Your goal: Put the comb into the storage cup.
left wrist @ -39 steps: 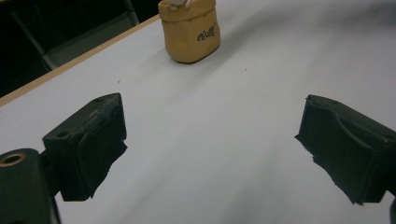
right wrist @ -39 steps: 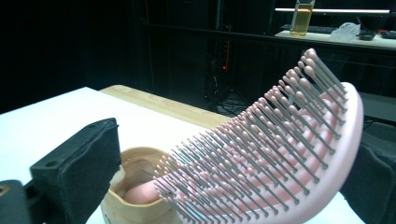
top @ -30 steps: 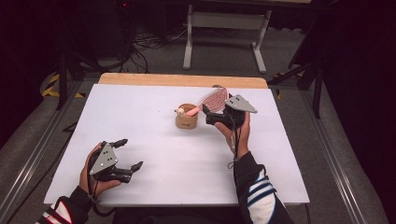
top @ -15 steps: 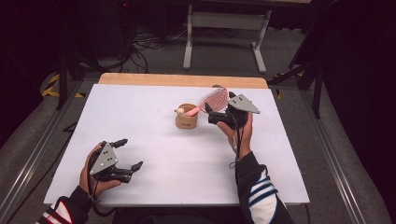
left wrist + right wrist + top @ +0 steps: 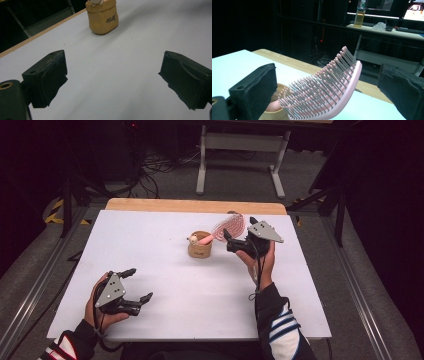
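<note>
The right hand-held gripper (image 5: pixel 239 232) stands wide open with nothing in it, its jaws either side of the pink hairbrush (image 5: pixel 329 92) whose handle sits in the small tan cup (image 5: pixel 200 251). The brush's long axis slants up and away from the cup, towards that gripper. The left hand-held gripper (image 5: pixel 136 285), also open and empty, rests well apart near the tabletop (image 5: pixel 150 225) edge.

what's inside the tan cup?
The pink hairbrush stands handle-down in the tan cup, its bristled head leaning out over the rim toward the right tool, whose jaws are open around it. The cup wall hides the lower handle and anything beneath.
</note>
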